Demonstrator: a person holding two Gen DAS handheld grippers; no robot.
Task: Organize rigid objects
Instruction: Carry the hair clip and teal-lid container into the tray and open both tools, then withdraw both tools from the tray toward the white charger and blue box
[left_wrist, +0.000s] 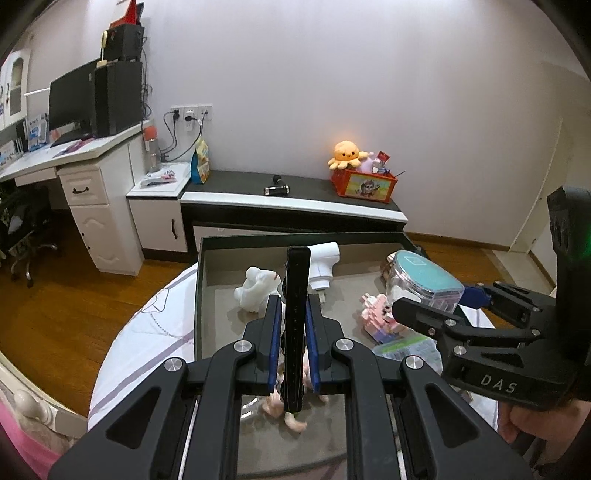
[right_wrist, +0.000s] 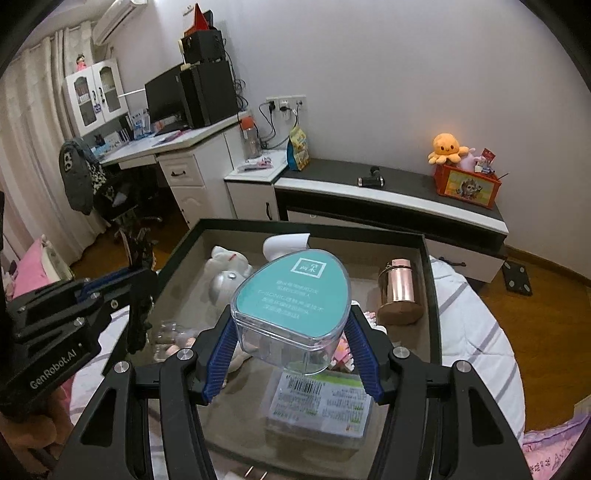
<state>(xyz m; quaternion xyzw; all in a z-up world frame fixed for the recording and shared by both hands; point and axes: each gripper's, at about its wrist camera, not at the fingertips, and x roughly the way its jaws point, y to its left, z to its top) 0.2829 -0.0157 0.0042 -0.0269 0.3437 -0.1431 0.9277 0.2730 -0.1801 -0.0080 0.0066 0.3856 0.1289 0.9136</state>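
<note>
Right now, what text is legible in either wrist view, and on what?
"DAS": body of the right gripper.
"GenRobot.AI": body of the left gripper.
"T-SONIC": teal lid of the clear plastic case; the other lines on it are too blurred to read.
Barcoded box: print too small to read.

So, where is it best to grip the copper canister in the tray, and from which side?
Grip the copper canister across its round body, below the narrower lid, coming from above and in front. It stands upright near the right wall of the tray, so a side approach from the right looks blocked. Both grippers are full now: the right gripper holds the clear box.
</note>
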